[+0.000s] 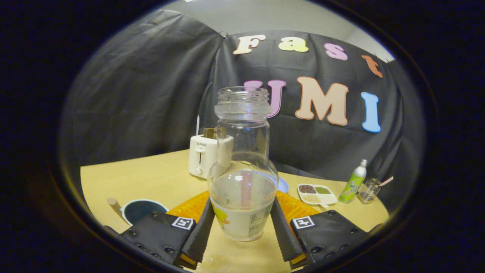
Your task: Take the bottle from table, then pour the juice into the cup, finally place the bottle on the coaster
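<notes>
Booth: black cloth wall behind a tan counter (151, 178).
Tool (241, 227): level, pointing to 12 o'clock, both fingers pressed on the lower sides of the bottle.
Bottle (242, 167): clear, uncapped, upright between the fingers, pale liquid in its lower part.
Cup (143, 209): dark inside, at 9 o'clock of the bottle.
Orange mat (189, 206): behind the bottle's base.
Toaster (202, 155): white, at 11 o'clock.
Sectioned dish (316, 193): grains, at 3 o'clock.
Green bottle (353, 182), small glass (368, 190): beyond the dish.
</notes>
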`<state>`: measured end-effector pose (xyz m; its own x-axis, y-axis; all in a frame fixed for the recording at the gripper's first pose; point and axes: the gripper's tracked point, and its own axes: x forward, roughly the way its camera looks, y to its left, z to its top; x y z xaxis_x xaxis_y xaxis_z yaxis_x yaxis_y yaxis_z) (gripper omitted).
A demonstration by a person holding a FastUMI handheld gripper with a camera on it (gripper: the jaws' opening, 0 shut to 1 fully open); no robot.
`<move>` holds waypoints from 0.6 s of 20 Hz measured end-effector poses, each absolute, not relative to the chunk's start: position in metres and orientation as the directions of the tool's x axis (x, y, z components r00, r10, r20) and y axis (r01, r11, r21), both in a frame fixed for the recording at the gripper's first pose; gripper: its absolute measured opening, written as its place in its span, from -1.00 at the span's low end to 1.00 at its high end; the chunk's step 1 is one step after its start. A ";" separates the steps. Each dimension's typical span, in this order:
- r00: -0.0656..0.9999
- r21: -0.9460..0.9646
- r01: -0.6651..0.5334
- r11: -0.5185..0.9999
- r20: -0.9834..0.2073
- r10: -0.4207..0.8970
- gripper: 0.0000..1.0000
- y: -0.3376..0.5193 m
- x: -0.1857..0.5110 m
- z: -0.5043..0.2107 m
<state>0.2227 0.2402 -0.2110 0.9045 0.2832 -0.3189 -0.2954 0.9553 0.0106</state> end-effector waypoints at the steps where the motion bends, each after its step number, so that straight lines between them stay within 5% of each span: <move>1: 0.905 0.065 -0.278 0.958 -0.317 0.284 0.60 0.239 0.229 -0.217; 12: 0.894 0.089 -0.235 0.968 -0.370 0.252 0.60 0.240 0.248 -0.268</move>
<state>0.2481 0.2404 -0.2684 0.8942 0.2516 -0.3703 -0.2355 0.9678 0.0889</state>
